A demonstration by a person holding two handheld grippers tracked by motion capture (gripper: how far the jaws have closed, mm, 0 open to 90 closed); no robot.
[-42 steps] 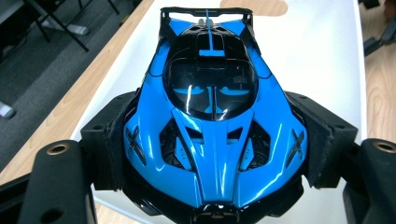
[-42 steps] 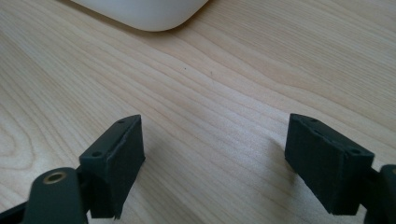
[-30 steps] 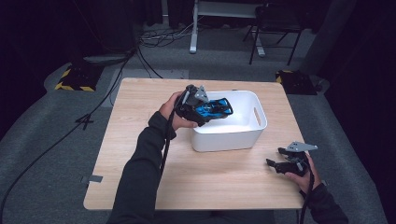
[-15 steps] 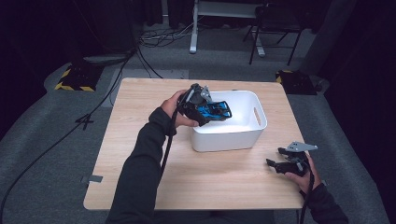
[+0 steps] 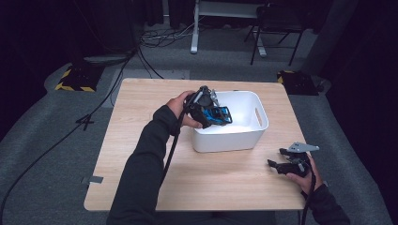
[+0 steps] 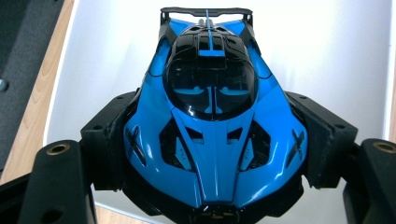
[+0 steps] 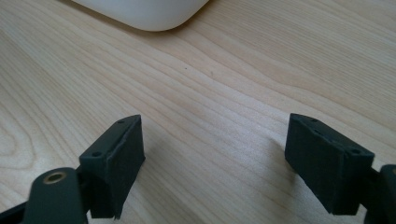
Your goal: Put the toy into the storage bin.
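Note:
A blue and black toy car [image 6: 212,126] is clamped between the jaws of my left gripper [image 6: 212,149], which is shut on its flanks. In the high view the left gripper [image 5: 213,112] holds the toy car [image 5: 221,115] over the left part of the white bin [image 5: 256,129]. The bin's white inside [image 6: 317,51] lies under the car. My right gripper [image 5: 278,160] rests low over the table near the front right, open, with bare wood between its fingers [image 7: 116,158].
The wooden table [image 5: 141,154] has free surface left and in front of the bin. A corner of the bin [image 7: 144,11] lies ahead of the right gripper. Cables, a chair and yellow-black blocks sit on the floor beyond the table.
The left gripper with the car has shifted slightly right and lower over the bin. The right gripper has stayed put.

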